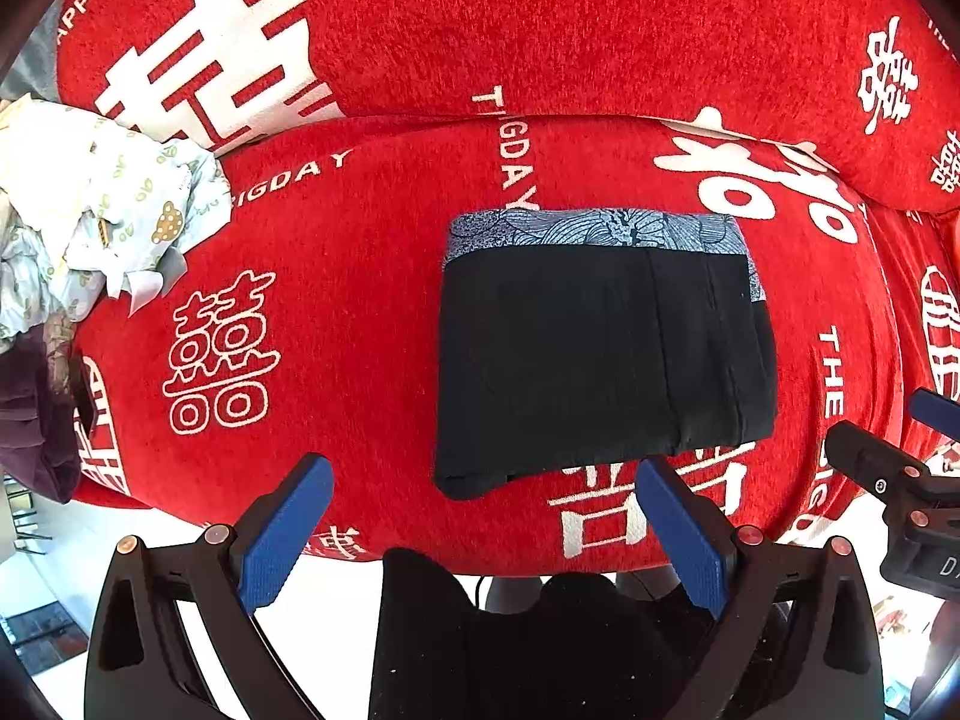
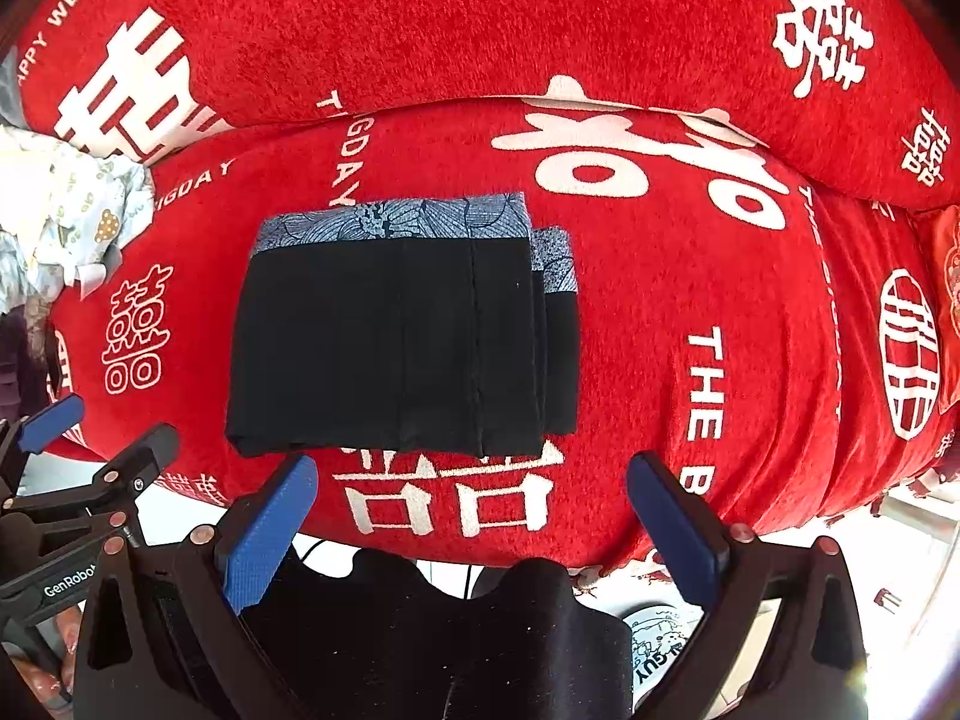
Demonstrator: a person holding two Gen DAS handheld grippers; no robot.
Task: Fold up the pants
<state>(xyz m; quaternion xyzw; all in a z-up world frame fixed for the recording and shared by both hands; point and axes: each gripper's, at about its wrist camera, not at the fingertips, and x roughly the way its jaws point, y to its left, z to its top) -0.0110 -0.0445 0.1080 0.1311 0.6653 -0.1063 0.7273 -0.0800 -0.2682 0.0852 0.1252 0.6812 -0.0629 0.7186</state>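
Black pants [image 1: 600,354] with a blue-grey patterned waistband lie folded into a compact rectangle on the red sofa seat [image 1: 360,300]; the right wrist view shows the same bundle [image 2: 396,342] with layered edges on its right side. My left gripper [image 1: 486,474] stands open just short of the bundle's near edge, nothing between its blue pads. My right gripper [image 2: 474,474] is also open, hovering before the near edge, empty. The right gripper [image 1: 900,468] shows at the right edge of the left wrist view, and the left gripper [image 2: 90,438] at the left edge of the right wrist view.
A heap of pale printed and dark purple clothes [image 1: 78,228] lies at the seat's left end. The red back cushion [image 1: 540,18] with white characters rises behind the pants. A red pillow [image 2: 945,300] sits at the far right. White floor [image 2: 870,540] lies below the seat's front edge.
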